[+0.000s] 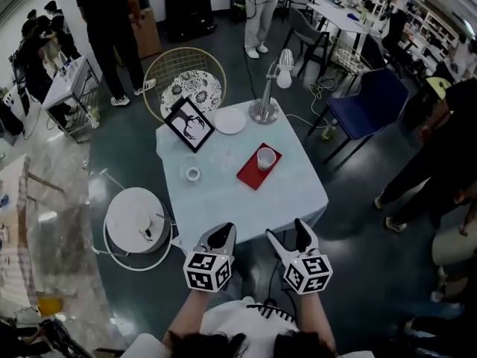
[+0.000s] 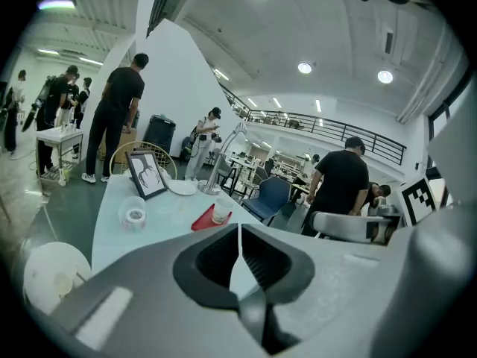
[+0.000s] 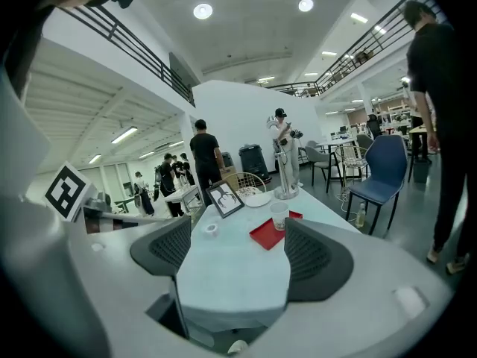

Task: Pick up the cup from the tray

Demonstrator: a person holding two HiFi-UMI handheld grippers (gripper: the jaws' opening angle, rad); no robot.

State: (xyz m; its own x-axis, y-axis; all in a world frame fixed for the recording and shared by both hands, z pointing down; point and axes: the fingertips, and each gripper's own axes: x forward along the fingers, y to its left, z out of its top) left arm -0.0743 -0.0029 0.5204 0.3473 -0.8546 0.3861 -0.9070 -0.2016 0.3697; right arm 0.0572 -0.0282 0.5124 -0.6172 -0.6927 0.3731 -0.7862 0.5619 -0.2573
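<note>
My left tongs (image 1: 221,235) hover at the near edge of the pale blue square table (image 1: 223,200), jaws pressed together with nothing between them. Farther across the table, the small white cup (image 1: 266,157) stands upright on the flat red rectangular tray (image 1: 250,175), well apart from both tongs. My right tongs (image 1: 288,233) hang just beside the left, jaws spread wide and empty.

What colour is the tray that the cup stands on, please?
Red. The tray shows best in the head view.
</note>
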